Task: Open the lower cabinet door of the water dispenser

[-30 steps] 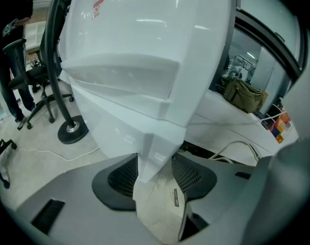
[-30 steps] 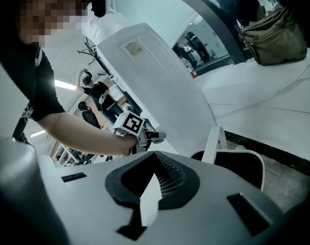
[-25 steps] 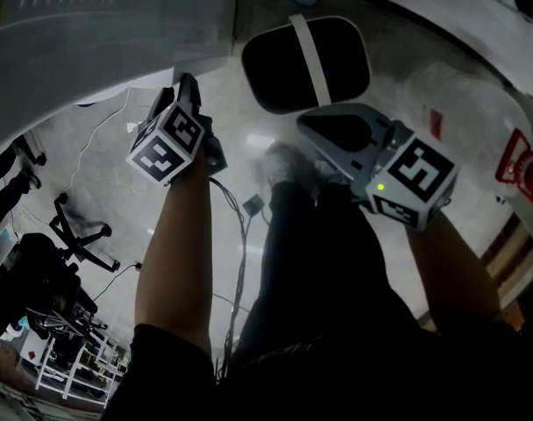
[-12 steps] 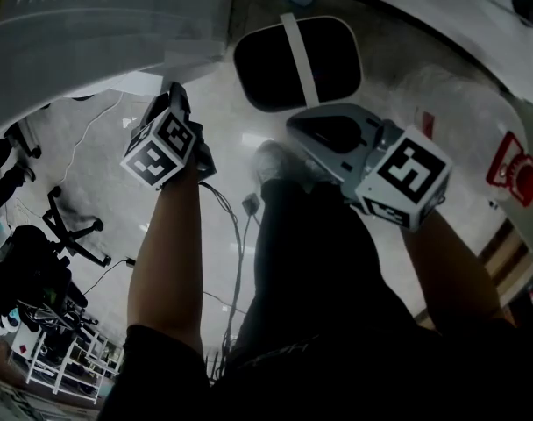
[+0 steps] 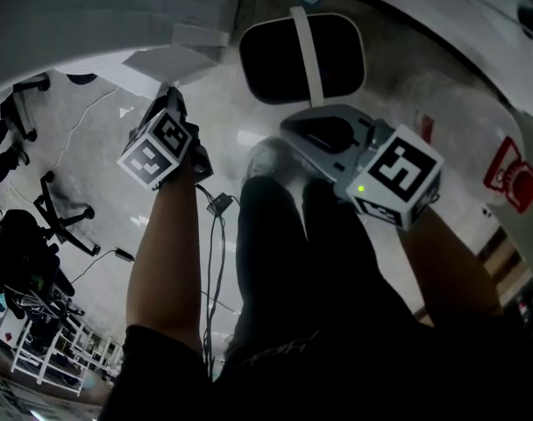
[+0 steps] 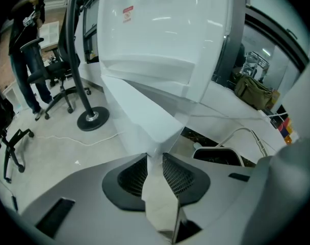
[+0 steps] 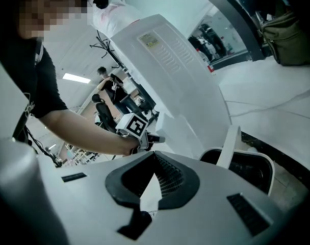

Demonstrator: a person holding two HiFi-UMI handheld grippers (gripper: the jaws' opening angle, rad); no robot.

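Door (image 6: 145,111) wider open than before

Tongs showing: two. Left tong (image 6: 155,162) closing, door (image 6: 139,111) edge sitting between jaws; right tong (image 7: 155,161).
Marker cubes (image 5: 159,152): two, one riding on each tong.
Dispenser (image 6: 160,29): one, standing ahead of left tong.
Door: one.
Bin (image 5: 302,60): one, lying beyond right tong.
Chairs (image 6: 45,73): two, standing left of left tong.
Bag (image 6: 254,88): one, sitting right of left tong.
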